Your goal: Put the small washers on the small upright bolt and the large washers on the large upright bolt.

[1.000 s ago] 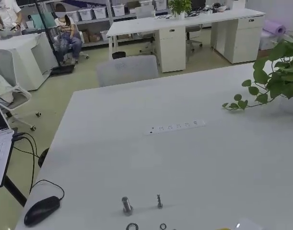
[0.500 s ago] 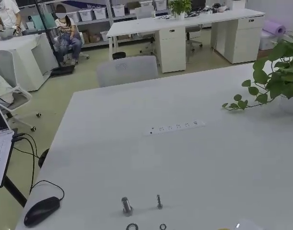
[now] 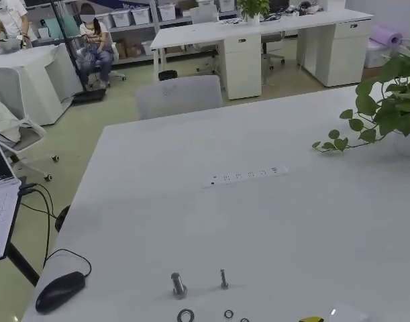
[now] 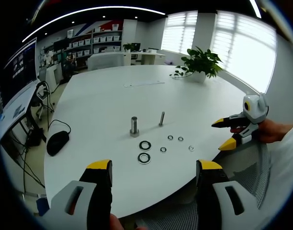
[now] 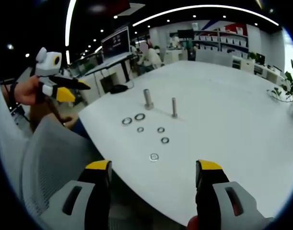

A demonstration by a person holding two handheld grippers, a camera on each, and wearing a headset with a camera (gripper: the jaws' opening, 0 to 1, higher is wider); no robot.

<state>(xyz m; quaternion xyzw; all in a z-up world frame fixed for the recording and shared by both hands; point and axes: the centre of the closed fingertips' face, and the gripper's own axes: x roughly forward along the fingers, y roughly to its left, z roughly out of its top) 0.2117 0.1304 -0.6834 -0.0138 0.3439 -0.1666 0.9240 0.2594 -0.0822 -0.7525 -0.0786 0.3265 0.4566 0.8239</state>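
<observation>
The large upright bolt (image 3: 178, 285) (image 4: 134, 126) (image 5: 147, 99) and the thin small upright bolt (image 3: 223, 279) (image 4: 162, 118) (image 5: 174, 107) stand side by side near the table's front edge. In front of them lie two large washers (image 4: 145, 144) (image 5: 139, 116) (image 3: 186, 314) and several small washers (image 4: 170, 137) (image 5: 161, 130) (image 3: 228, 314), flat and loose. My left gripper (image 4: 153, 177) hangs open off the table's front edge, well short of the washers. My right gripper (image 5: 153, 177) is also open and empty, off the edge to the right.
A black mouse (image 3: 59, 291) (image 4: 57, 142) lies left of the bolts, its cable running off the table. A power strip (image 3: 245, 176) is set mid-table and a potted plant (image 3: 386, 107) stands at the far right. A grey mesh chair back (image 5: 50, 163) is below the grippers.
The head camera has tipped down a little, so more of the washers shows at the bottom edge. Nothing on the table has moved.
</observation>
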